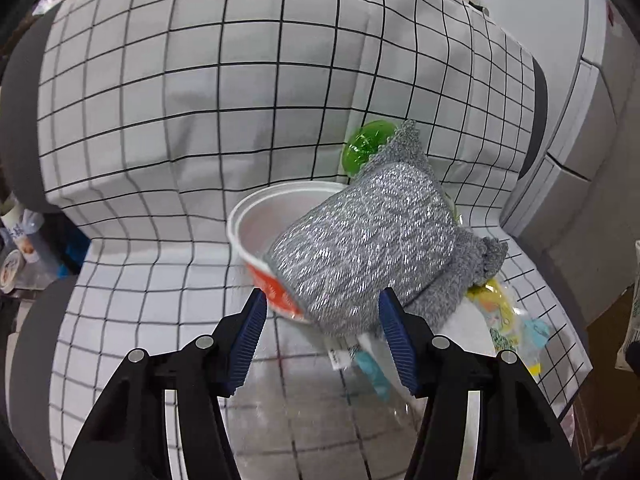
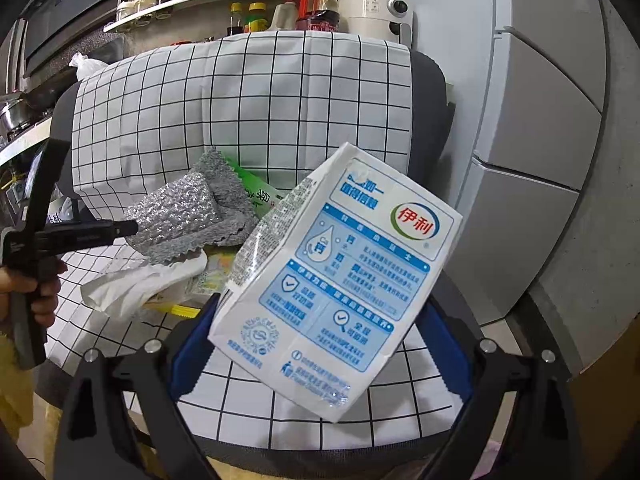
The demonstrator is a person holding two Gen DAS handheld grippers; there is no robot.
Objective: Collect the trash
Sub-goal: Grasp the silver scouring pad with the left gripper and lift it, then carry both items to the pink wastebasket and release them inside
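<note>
Chair seat and back draped in a white cloth with a black grid.

Left gripper: blue pads parted, reaching at the trash pile. Silver scouring cloth lies between the pads; contact cannot be told, a gap shows on the left pad's side. No grip confirmed.

The scouring cloth drapes over a white paper bowl with an orange band, tipped on its side. Green bottle at 12 o'clock of the cloth, partly hidden behind it. Clear plastic wrapper with yellow and blue print at 4 o'clock of the cloth.

Right gripper: closed on a milk carton, white with blue print, tilted and held above the seat. Crumpled tissue lies at 9 o'clock of the carton, under the scouring cloth's edge. A hand grips the left gripper's handle at far left.
</note>
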